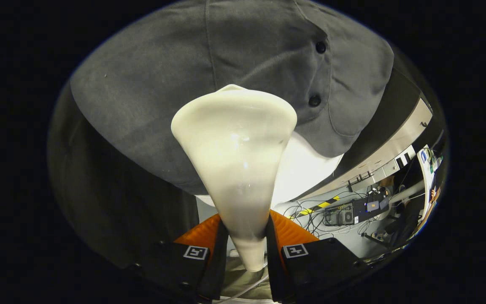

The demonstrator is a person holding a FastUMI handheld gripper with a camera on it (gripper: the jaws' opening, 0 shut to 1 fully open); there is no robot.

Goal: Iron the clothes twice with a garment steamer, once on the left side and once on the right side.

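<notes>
Gripping cream steamer head (pixel 234 143), claw (pixel 246 249), grey shirt (pixel 175 76)

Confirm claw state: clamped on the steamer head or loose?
Clamped. The claw has both fingers pressed against the narrow neck of the steamer head, whose wide end faces the grey shirt.

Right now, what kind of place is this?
Probably a lab or workshop, not a home: beyond the gripper, shut on the steamer at the grey shirt, loose cables and electronic boxes lie on a floor with hazard tape.
</notes>
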